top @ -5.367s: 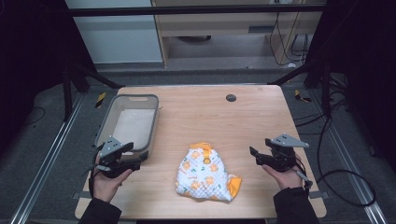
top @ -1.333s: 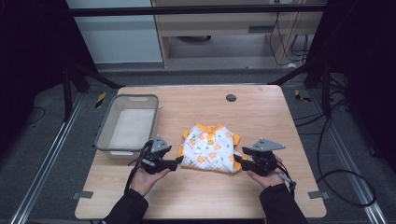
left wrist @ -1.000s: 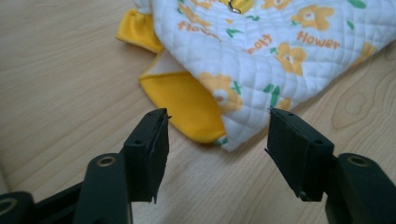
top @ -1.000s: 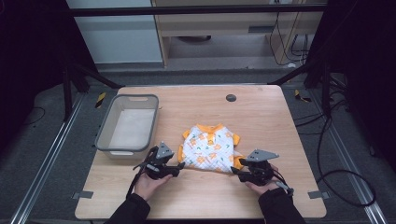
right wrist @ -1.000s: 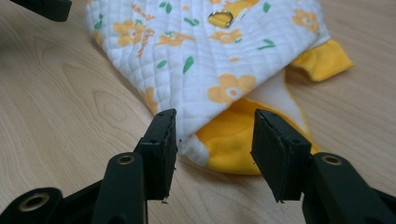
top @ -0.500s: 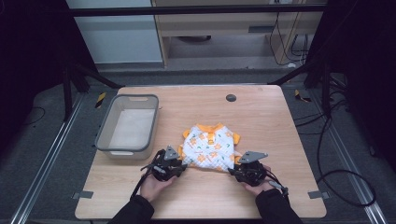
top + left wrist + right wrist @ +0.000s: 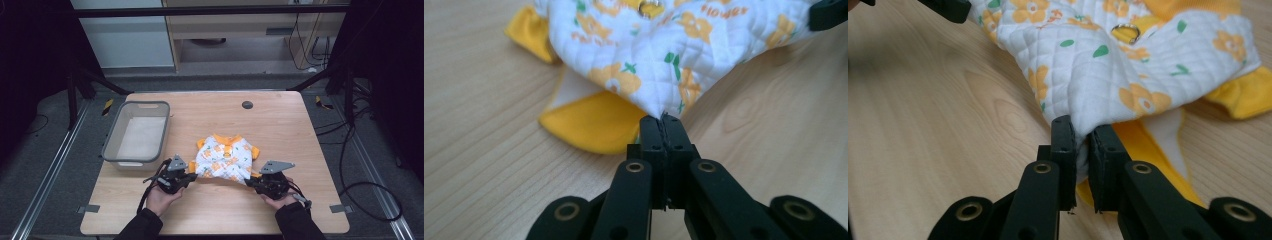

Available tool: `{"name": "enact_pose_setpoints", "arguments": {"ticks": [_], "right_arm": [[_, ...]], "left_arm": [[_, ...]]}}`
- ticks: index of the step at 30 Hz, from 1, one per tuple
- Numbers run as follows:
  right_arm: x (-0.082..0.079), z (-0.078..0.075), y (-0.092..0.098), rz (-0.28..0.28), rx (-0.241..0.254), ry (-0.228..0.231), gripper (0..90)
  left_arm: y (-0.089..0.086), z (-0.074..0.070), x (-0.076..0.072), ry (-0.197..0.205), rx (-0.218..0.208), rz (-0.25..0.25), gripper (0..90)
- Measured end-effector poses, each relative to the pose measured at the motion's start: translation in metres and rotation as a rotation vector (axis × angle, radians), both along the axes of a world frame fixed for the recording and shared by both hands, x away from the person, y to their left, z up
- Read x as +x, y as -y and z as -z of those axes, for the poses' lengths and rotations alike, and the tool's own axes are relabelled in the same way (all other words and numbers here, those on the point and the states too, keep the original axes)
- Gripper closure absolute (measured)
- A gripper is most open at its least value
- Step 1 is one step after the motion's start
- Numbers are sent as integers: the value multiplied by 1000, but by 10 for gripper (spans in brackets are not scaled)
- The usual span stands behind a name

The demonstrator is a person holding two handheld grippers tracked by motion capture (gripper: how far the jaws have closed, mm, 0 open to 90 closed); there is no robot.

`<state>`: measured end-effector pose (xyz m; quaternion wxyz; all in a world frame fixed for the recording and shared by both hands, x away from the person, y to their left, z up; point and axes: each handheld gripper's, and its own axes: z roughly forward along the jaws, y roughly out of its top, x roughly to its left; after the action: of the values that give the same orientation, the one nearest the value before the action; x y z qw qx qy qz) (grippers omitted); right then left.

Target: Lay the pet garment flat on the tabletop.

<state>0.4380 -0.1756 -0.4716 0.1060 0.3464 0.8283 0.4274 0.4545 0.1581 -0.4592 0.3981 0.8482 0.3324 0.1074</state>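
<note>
A small white quilted garment (image 7: 225, 157) with orange flowers and yellow trim lies on the wooden table (image 7: 280, 120), near its front. My left gripper (image 7: 192, 175) is shut on the garment's near left corner (image 7: 659, 107); its jaws have just been closing and now pinch the cloth tight. My right gripper (image 7: 252, 181) is shut on the near right corner (image 7: 1080, 120), its jaws also just closed with a thick fold of cloth between them. A metal ring (image 7: 1125, 32) sits on the garment's back. The hem between the two corners is stretched taut.
A grey plastic basket (image 7: 112, 142) stands at the table's left, just beyond my left hand. A dark round hole (image 7: 247, 105) marks the far middle of the table. Cables trail over the floor to the right.
Both grippers came in from the table's sides to the garment's near corners and closed on them. The garment, first crumpled near the front, now lies spread with its collar away from me.
</note>
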Motion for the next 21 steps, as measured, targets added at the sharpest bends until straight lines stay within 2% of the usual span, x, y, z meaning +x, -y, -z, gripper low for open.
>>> {"name": "enact_pose_setpoints", "arguments": {"ticks": [1,2,4,6,7,8,9,11,12,13,14,15,16,17,19,20,21], "right_arm": [[-5,-8,4,-17,32,-3,817],[-5,-8,4,-17,32,-3,817],[-9,-15,8,-29,75,-15,817],[-11,-23,10,-45,114,-24,818],[-9,-33,10,-50,152,-27,819],[-9,-33,10,-50,152,-27,819],[-2,-38,8,-35,179,-37,821],[4,-39,7,-15,186,-55,821],[19,-37,2,44,175,-68,812],[19,-37,2,44,175,-68,812],[37,-29,-3,118,139,-45,776],[43,-24,-5,139,129,-37,758],[50,-17,-7,165,111,-34,749],[56,-10,-10,184,82,-33,739],[63,3,-15,207,37,-34,724],[63,3,-15,207,37,-34,716],[63,9,-17,209,17,-28,696]], "left_arm": [[-3,-7,-6,9,-18,8,900],[-6,-11,-10,12,-27,13,900],[-11,-21,-20,34,-43,32,900],[-14,-29,-25,46,-61,40,900],[-16,-35,-26,54,-68,41,900],[-16,-37,-25,57,-73,36,900],[-16,-40,-22,63,-75,27,900],[-14,-39,-9,47,-74,-11,900],[-13,-37,-3,41,-69,-30,900],[-12,-33,5,31,-61,-55,900],[-11,-27,16,31,-55,-92,896],[-10,-16,30,13,-62,-130,895],[-10,-16,30,13,-62,-130,889],[-9,-10,35,21,-41,-148,885],[-6,1,42,5,-36,-160,849],[-5,6,43,7,-27,-166,849],[-4,8,42,10,-13,-172,748]]}}
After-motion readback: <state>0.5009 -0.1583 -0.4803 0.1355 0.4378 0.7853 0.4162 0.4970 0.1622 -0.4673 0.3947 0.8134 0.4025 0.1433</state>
